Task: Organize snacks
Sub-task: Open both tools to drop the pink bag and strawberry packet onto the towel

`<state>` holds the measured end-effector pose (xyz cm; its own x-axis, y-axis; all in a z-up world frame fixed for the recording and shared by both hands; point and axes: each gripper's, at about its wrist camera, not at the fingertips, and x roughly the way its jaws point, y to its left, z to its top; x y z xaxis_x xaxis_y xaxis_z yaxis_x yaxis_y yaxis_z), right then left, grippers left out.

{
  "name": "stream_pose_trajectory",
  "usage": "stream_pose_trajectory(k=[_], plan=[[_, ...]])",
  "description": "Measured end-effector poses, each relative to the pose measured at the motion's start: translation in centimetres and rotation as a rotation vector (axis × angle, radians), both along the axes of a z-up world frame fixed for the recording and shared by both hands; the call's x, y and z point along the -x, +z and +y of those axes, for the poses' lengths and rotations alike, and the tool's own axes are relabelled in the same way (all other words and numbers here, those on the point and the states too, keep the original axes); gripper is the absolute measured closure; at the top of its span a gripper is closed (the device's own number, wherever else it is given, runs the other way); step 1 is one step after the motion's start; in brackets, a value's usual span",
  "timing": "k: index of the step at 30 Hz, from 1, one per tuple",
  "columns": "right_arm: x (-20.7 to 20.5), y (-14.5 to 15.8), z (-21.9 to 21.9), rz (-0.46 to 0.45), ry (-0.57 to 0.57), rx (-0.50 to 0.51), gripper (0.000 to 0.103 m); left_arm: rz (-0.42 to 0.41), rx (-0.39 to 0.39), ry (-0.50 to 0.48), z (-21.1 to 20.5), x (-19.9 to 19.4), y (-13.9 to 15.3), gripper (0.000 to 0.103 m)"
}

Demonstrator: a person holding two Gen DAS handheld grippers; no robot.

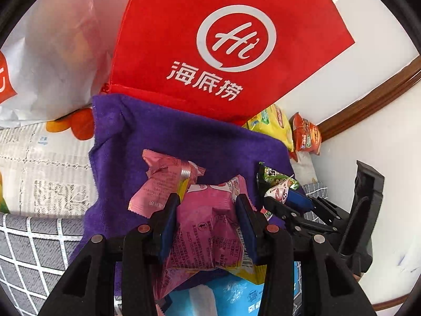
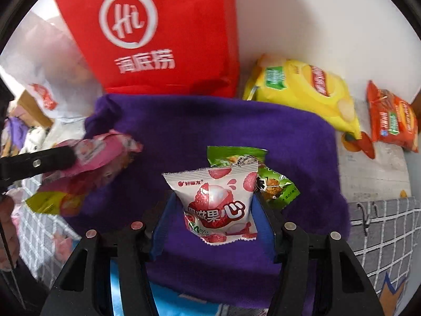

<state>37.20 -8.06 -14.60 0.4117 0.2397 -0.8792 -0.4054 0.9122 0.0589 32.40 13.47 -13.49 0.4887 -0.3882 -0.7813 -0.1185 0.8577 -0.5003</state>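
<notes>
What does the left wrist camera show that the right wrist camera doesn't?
Only the left wrist view: the barcode back of the pink packet pinched in the left gripper.
Only the right wrist view: the printed front of the lychee packet in the right gripper.
Both: the red bag, purple cloth, yellow chip bag, orange packet and green packet.

White wall, brown wooden trim, bright daylight.

Bright, even light; fisheye bending with dark corners; right wrist view motion-blurred.
</notes>
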Motion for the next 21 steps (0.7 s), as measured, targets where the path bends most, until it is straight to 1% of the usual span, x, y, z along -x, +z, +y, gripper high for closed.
stream_pose_trajectory(k=[6,9,12,13,16,17,19,21], plan=[[0.1,0.0,-0.3,-0.020,-0.013,-0.003,0.045,-0.044,0.015,0.042,0.0,0.1,-0.5,0.061],[0.0,0.3,-0.3,-0.020,-0.001,-0.008,0.045,-0.039,0.024,0.062,0.2,0.1,-0.4,0.059],[0.1,0.8,-0.3,-0.033,0.013,-0.004,0.045,-0.038,0.006,0.055,0.0,0.1,-0.2,0.057],[0.1,1.0,-0.3,-0.041,0.013,-0.006,0.044,-0.032,-0.003,0.055,-0.1,0.1,-0.1,0.052],[0.3,1.6,-0.5,-0.046,0.021,-0.023,0.044,-0.010,-0.018,0.041,-0.4,0.0,0.0,0.049],[0.4,1.9,-0.6,-0.050,0.023,-0.040,0.043,0.002,-0.010,0.034,-0.5,0.0,0.0,0.043],[0.6,2.6,-0.7,-0.057,0.028,-0.080,0.039,0.013,0.000,0.026,-0.7,-0.1,0.2,0.036],[1.1,3.6,-0.7,-0.074,0.047,-0.112,0.037,0.000,-0.018,0.029,-0.9,0.1,0.8,0.035]])
